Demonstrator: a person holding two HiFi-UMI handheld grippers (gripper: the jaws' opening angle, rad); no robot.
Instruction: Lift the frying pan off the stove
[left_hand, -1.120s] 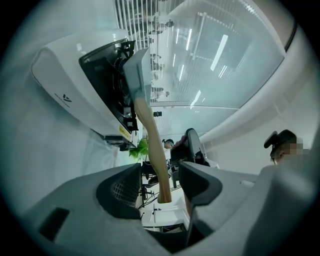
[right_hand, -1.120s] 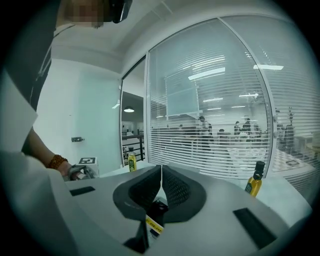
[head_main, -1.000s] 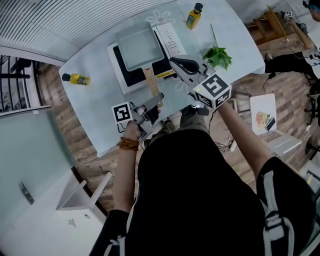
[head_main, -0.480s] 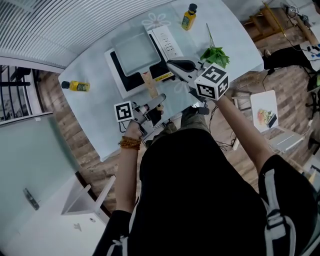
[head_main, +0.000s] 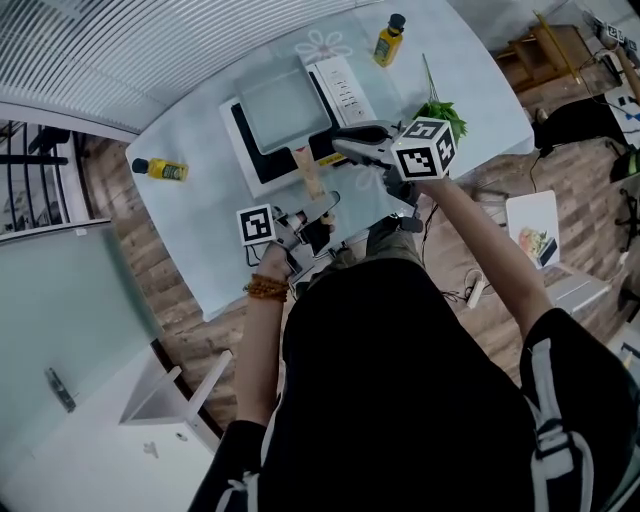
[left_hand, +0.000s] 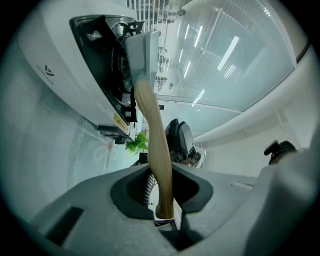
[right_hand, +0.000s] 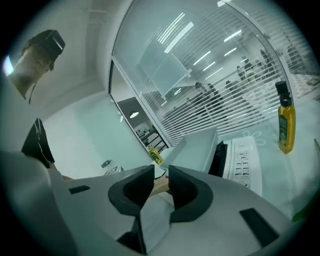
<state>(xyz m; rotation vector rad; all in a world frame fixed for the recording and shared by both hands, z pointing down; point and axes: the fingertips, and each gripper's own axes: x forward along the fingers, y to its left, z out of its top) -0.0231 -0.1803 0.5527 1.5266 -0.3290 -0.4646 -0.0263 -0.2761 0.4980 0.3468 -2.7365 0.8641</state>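
bench (head_main: 195, 225): pale glass top. a white stove (head_main: 343, 85) with a black cooking face lies near its centre.

frying pan (head_main: 287, 105): square and grey, seated on the black face of the stove and not lifted. its wooden handle (head_main: 310, 172) runs out toward 6 o'clock, past the stove's edge and over the bench.

left gripper (head_main: 322, 207): at 6 o'clock of the pan, pointing up the handle. its own view shows the handle (left_hand: 152, 125) passing between the jaws of the left gripper (left_hand: 162, 174). the jaws have just been closing and now clamp the outer end of the handle.

right gripper (head_main: 342, 143): at 4 o'clock of the pan, near the root of the handle. in its own view the jaws of the right gripper (right_hand: 161, 175) have just been opening and stand a narrow gap apart, holding nothing. a strip of the handle shows beyond that gap, with the pan (right_hand: 205, 150) behind it.

other items: one yellow bottle (head_main: 160, 168) lies at 9 o'clock of the stove, a second bottle (head_main: 388, 35) stands at 1 o'clock, and a green leafy sprig (head_main: 440, 110) lies at 3 o'clock.
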